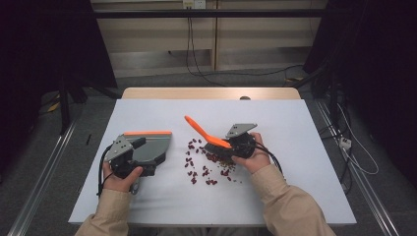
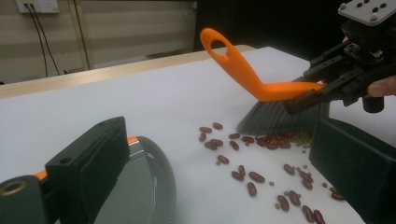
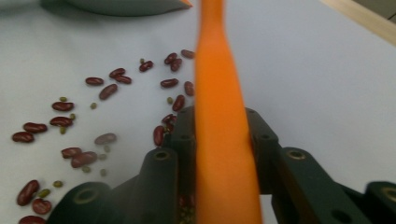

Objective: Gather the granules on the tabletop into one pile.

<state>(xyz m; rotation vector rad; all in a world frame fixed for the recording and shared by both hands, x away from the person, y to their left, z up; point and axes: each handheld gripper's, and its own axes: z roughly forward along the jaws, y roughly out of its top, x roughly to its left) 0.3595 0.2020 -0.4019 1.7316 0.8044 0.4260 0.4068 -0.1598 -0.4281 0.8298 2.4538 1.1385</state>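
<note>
A brush with a curved orange handle [image 1: 200, 131] [image 2: 243, 70] [image 3: 218, 70] is clamped in my right gripper [image 1: 222, 147] [image 3: 219, 119]. Its dark bristles [image 2: 280, 119] rest on the white table beside scattered red beans [image 1: 204, 169] [image 2: 252, 176] [image 3: 107, 91] and small green ones. A grey dustpan [image 1: 153, 145] [image 2: 140, 191] with an orange strip lies at my left gripper [image 1: 144, 156], left of the beans. In the left gripper view its jaws stand wide apart. The pan sits by the left jaw. Whether the pads press on it is hidden.
The white tabletop [image 1: 295, 128] has bare room behind and to the right of the beans. Its wooden far edge [image 1: 211, 92] faces a wall with cables. Metal rails run on the floor along both sides.
</note>
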